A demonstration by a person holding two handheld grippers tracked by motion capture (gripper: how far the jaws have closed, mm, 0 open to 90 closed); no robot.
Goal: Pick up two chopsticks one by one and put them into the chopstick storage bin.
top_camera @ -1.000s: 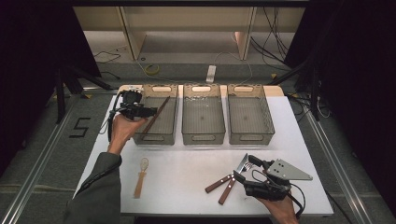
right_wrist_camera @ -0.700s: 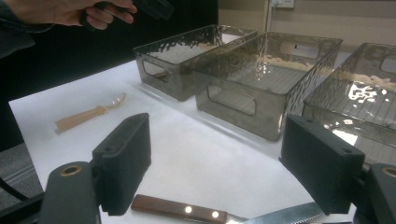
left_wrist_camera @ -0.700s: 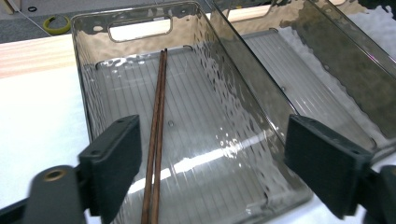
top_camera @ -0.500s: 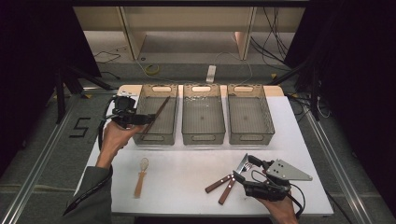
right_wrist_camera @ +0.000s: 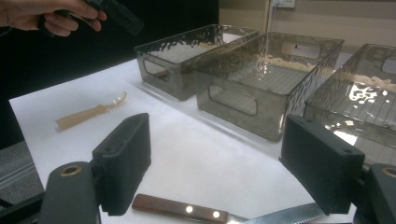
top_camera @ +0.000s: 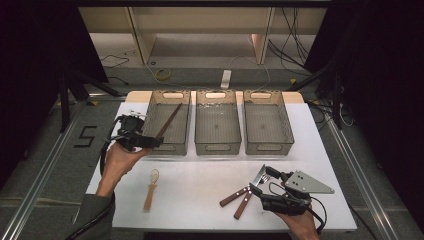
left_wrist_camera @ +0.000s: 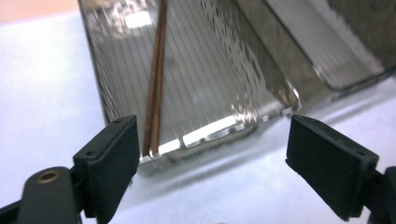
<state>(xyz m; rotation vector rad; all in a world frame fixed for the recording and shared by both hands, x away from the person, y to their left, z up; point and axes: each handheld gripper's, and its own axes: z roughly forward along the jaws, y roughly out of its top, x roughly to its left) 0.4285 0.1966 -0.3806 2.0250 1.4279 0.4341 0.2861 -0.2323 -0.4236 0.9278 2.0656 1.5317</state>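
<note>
Currently, your left gripper (top_camera: 150, 142) hangs at the near left corner of the left bin (top_camera: 168, 126), jaws spread wide with nothing between them. The pair of chopsticks (top_camera: 168, 121) lies inside that bin, leaning from its floor up toward the far wall; in the left gripper view the chopsticks (left_wrist_camera: 156, 74) run along the ribbed floor to the near wall. Your right gripper (top_camera: 256, 190) rests near the front edge of the worktop (top_camera: 200, 175), right of centre, jaws likewise apart and empty. Just beside it lie a wood-handled knife (top_camera: 244, 202) and fork (top_camera: 242, 192), handles pointing toward the front edge. A pale wooden spoon (top_camera: 151, 187) lies near the front left of the worktop. The middle bin (top_camera: 217, 125) and right bin (top_camera: 267, 125) stand in a row along the far edge.
</note>
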